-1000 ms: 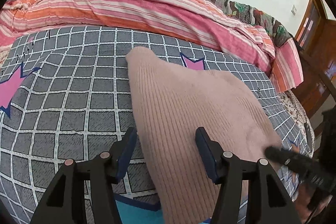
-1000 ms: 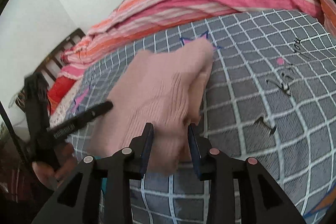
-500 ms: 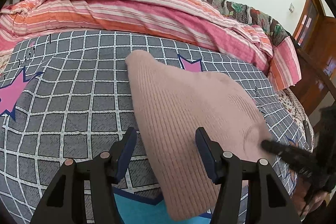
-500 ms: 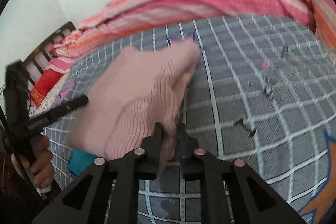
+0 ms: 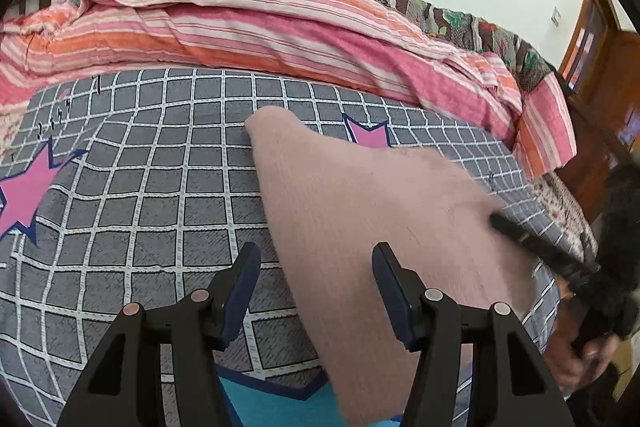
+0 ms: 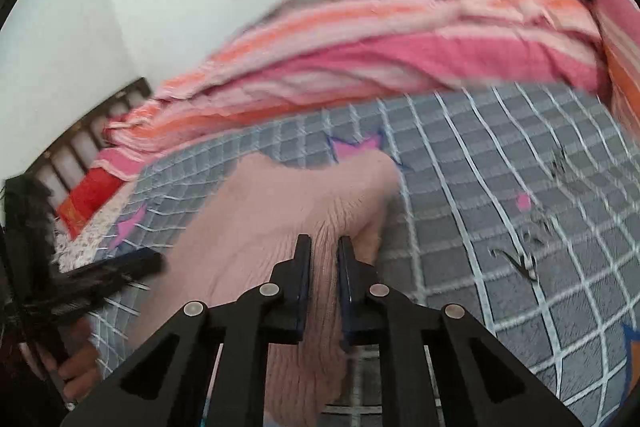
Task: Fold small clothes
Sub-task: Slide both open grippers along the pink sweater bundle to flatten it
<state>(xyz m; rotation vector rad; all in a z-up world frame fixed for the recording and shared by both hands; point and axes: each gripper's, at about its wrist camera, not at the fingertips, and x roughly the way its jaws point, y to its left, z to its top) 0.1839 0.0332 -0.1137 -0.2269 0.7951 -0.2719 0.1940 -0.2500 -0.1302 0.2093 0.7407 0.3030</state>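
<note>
A pale pink ribbed knit garment (image 5: pixel 360 211) lies on the grey checked bedsheet (image 5: pixel 132 187), one corner pointing to the far side. My left gripper (image 5: pixel 316 267) is open above its near left edge, touching nothing. My right gripper (image 6: pixel 323 255) is shut on a bunched fold of the pink garment (image 6: pixel 260 227) and holds that edge raised off the sheet. The right gripper also shows in the left wrist view (image 5: pixel 560 259) at the garment's right edge, and the left gripper shows in the right wrist view (image 6: pixel 116 267), blurred.
A pink and orange striped quilt (image 5: pixel 280 27) is heaped along the far side of the bed. A wooden door (image 5: pixel 600 67) stands at the right. A dark slatted headboard (image 6: pixel 88 123) is at the left in the right wrist view.
My right gripper closed on the garment's edge and lifted it, bunching the cloth. My left gripper stayed open, shifting slightly.
</note>
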